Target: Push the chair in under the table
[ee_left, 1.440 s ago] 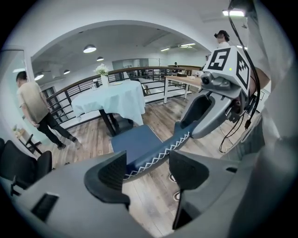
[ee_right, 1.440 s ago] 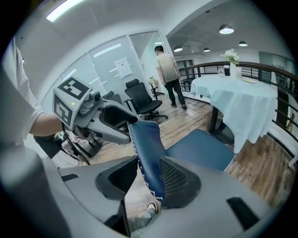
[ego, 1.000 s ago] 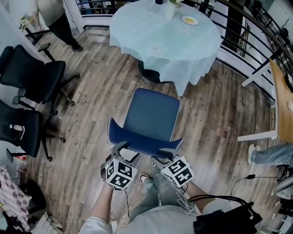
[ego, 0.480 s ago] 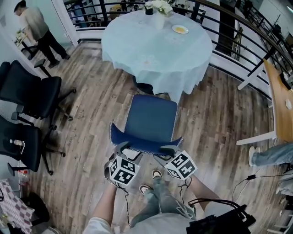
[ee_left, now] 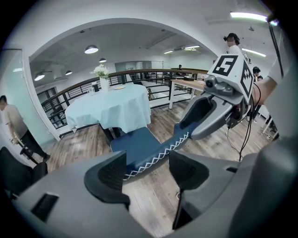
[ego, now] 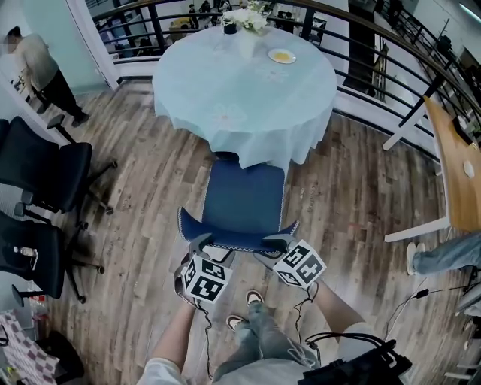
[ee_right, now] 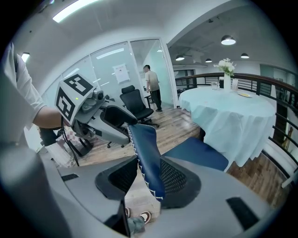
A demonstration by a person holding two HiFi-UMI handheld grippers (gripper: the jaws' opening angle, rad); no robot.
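A blue chair (ego: pixel 246 197) stands on the wood floor, and the front of its seat reaches the hanging edge of the pale cloth on the round table (ego: pixel 244 83). My left gripper (ego: pixel 201 244) is shut on the left end of the chair's backrest (ego: pixel 237 239). My right gripper (ego: pixel 278 244) is shut on the backrest's right end. In the left gripper view the white-stitched backrest edge (ee_left: pixel 163 151) runs between the jaws toward the other gripper. In the right gripper view the backrest (ee_right: pixel 146 153) stands upright between the pads, with the seat (ee_right: pixel 200 155) and the table (ee_right: pixel 228 116) beyond.
Black office chairs (ego: pixel 37 173) stand at the left. A dark railing (ego: pixel 361 53) curves behind the table, which carries a flower vase (ego: pixel 244 19) and a plate (ego: pixel 282 55). A wooden table (ego: pixel 458 165) is at the right, a person (ego: pixel 37 68) at the far left.
The chair has slid toward the table, so its seat front now meets the cloth's edge. Both grippers moved along with it, still on the backrest.
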